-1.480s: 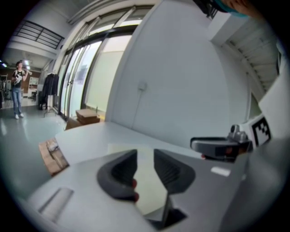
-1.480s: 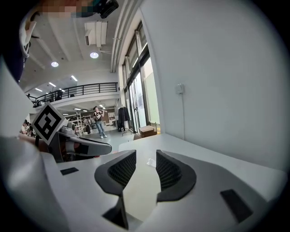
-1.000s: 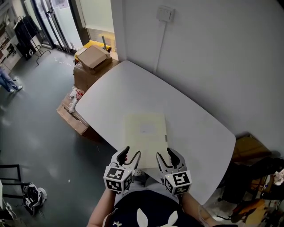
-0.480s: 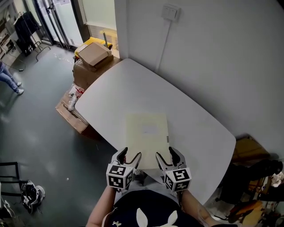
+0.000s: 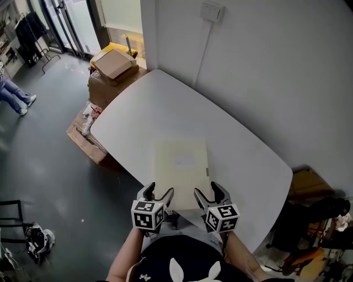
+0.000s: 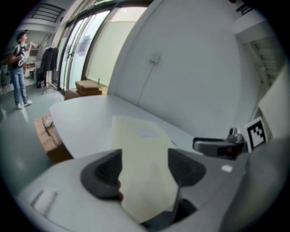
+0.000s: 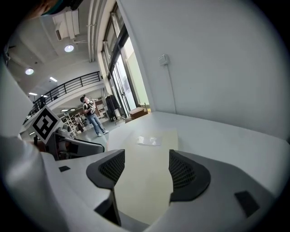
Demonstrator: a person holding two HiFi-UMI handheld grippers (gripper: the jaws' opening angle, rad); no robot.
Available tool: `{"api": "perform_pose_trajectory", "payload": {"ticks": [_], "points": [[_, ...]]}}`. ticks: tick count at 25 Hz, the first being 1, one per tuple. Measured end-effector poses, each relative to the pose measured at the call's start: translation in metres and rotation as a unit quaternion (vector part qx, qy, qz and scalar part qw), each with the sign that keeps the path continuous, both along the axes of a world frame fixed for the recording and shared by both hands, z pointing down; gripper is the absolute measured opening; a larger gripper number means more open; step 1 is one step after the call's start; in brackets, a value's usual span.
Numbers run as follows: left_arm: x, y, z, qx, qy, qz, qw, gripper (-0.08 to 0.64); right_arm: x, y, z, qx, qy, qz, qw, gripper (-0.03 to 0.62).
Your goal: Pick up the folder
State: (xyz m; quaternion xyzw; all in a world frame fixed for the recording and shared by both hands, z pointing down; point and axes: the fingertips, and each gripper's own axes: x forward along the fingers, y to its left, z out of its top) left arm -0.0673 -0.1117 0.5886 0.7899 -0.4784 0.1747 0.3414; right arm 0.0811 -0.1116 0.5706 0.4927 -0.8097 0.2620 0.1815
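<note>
A pale cream folder (image 5: 181, 173) lies flat on the white table (image 5: 165, 104), its near edge close to the table's front edge. My left gripper (image 5: 156, 194) hovers over the folder's near left corner and my right gripper (image 5: 210, 193) over its near right corner. Both sets of jaws are opening. In the left gripper view the folder (image 6: 140, 149) shows through the gap of the left gripper (image 6: 144, 170), with no pad pressing on it. The right gripper view shows the same: the folder (image 7: 149, 154) lies beyond the right gripper (image 7: 141, 170), untouched.
A white wall with a socket (image 5: 212, 12) runs along the table's far side. Cardboard boxes (image 5: 113, 69) stand on the floor past the table's far left end. A person (image 5: 14, 96) stands at the far left. Brown clutter (image 5: 309, 184) sits right of the table.
Both grippers have sunk toward the folder's near edge, and their jaws stand wider apart than before. The folder has not moved.
</note>
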Motion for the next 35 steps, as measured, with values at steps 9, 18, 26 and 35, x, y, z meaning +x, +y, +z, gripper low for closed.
{"api": "perform_pose_trajectory", "payload": {"ticks": [9,18,26,35], "points": [[-0.008,-0.001,0.017,-0.031,-0.003,-0.025,0.9992,0.321,0.007,-0.001,0.025,-0.039,0.012,-0.013,0.999,0.272],[-0.01,-0.002,0.027,-0.046,-0.007,-0.034,0.9983,0.324,0.007,-0.005,0.04,-0.065,0.007,-0.014,0.998,0.272],[-0.012,-0.006,0.036,-0.059,-0.005,-0.042,0.9974,0.324,0.01,-0.008,0.05,-0.082,-0.012,-0.003,0.997,0.272],[-0.011,-0.007,0.047,-0.079,0.002,-0.041,0.9961,0.324,0.019,-0.013,0.063,-0.11,-0.048,0.025,0.992,0.272]]}}
